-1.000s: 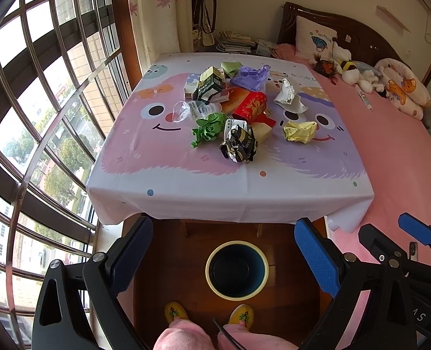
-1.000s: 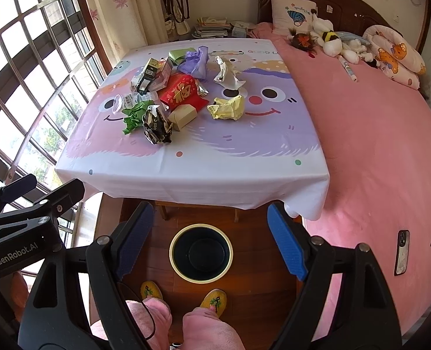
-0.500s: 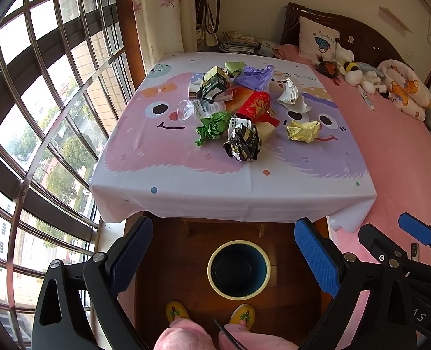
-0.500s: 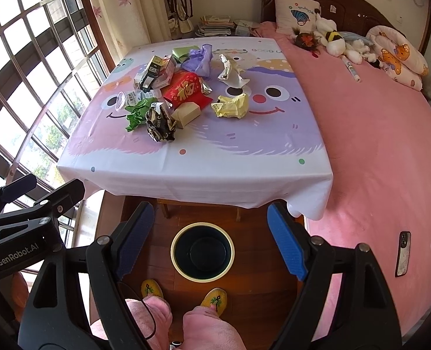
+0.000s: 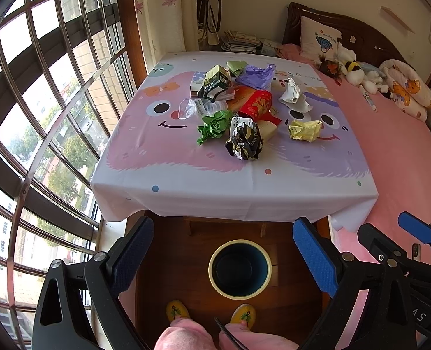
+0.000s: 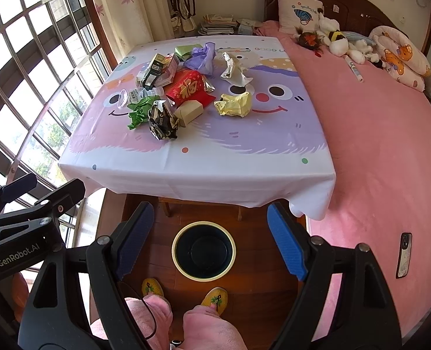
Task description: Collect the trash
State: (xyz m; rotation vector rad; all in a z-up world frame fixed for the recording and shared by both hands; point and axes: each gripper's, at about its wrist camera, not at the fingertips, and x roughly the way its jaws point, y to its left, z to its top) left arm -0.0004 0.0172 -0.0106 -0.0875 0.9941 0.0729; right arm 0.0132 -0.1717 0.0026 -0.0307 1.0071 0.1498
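You're standing at a table draped in a cartoon-face tablecloth (image 5: 168,175), pink on the window side and purple toward the bed (image 6: 390,145), which butts against the table's far-right edge. The trash sits heaped on the cloth's middle and far half: a black-and-gold crumpled wrapper (image 5: 244,143) nearest you, a green crumpled paper (image 5: 214,127) touching it on the window side, a red packet (image 5: 256,105) behind, a yellow wrapper (image 5: 305,130) apart to the right, a purple bag (image 5: 256,73) further back. Your left gripper (image 5: 224,250) and right gripper (image 6: 209,233) both hang with fingers spread wide, holding nothing, low over the wooden floor. Between each pair of fingers you see the round bin (image 5: 240,291) (cream rim, dark inside) just in front of your yellow slippers (image 6: 214,296). A barred bay window (image 5: 40,116) curves along the left.
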